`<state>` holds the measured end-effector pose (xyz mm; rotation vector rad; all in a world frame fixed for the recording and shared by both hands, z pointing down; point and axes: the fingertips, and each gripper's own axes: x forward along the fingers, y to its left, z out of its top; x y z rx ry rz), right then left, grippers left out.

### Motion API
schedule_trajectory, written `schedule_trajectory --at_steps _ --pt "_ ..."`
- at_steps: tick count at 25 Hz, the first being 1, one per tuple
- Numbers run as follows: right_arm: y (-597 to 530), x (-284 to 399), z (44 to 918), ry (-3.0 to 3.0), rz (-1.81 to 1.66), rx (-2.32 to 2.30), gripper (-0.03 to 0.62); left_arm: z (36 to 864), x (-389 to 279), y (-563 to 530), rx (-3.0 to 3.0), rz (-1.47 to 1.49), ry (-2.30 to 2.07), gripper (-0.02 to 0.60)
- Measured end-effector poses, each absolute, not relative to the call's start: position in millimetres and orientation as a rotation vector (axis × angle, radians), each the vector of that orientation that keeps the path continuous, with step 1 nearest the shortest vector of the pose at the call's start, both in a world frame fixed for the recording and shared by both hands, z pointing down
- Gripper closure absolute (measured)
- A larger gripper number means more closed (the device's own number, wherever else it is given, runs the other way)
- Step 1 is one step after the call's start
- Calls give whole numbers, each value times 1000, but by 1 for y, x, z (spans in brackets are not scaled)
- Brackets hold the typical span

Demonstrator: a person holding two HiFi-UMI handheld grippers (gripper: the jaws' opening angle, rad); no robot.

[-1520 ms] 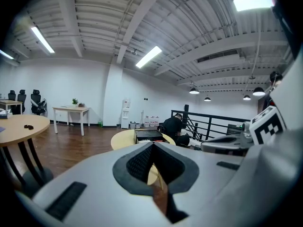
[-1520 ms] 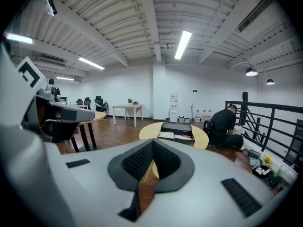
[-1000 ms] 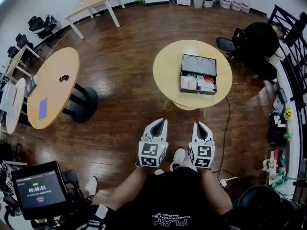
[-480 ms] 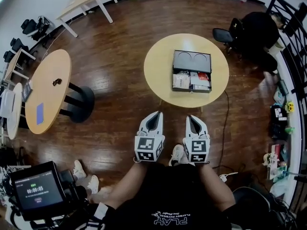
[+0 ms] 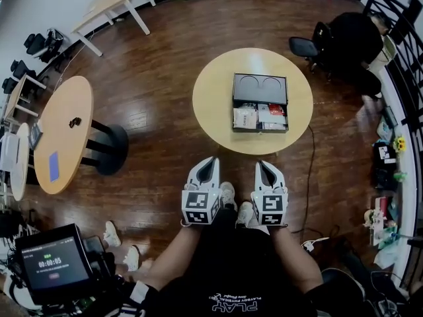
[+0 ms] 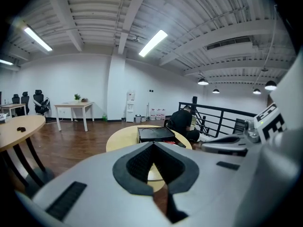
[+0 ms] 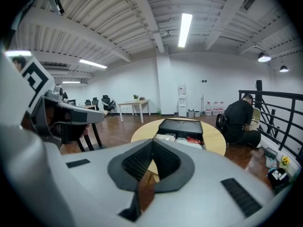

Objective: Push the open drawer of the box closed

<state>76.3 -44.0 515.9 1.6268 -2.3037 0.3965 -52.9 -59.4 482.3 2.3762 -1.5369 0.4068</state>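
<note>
My left gripper (image 5: 210,161) and right gripper (image 5: 263,166) have their fingers pressed together, empty. The box (image 5: 260,89) sits well ahead on the round surface (image 5: 213,104), its drawer (image 5: 260,118) open towards me, lying crosswise, in line with my right gripper

Bright, even light from ceiling tube lamps (image 7: 184,29) — heavy fisheye warp, dark vignetted corners, near jaws soft.

Open floor (image 5: 165,147) and tabletop (image 5: 259,144) before the drawer (image 5: 260,118)
</note>
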Motion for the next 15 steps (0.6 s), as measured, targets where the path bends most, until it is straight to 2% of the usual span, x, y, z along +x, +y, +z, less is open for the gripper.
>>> schedule_trajectory --at_steps 15 --pt "-138 94 538 -2189 474 1657 589 496 -33 -161 2427 441 -1401 584"
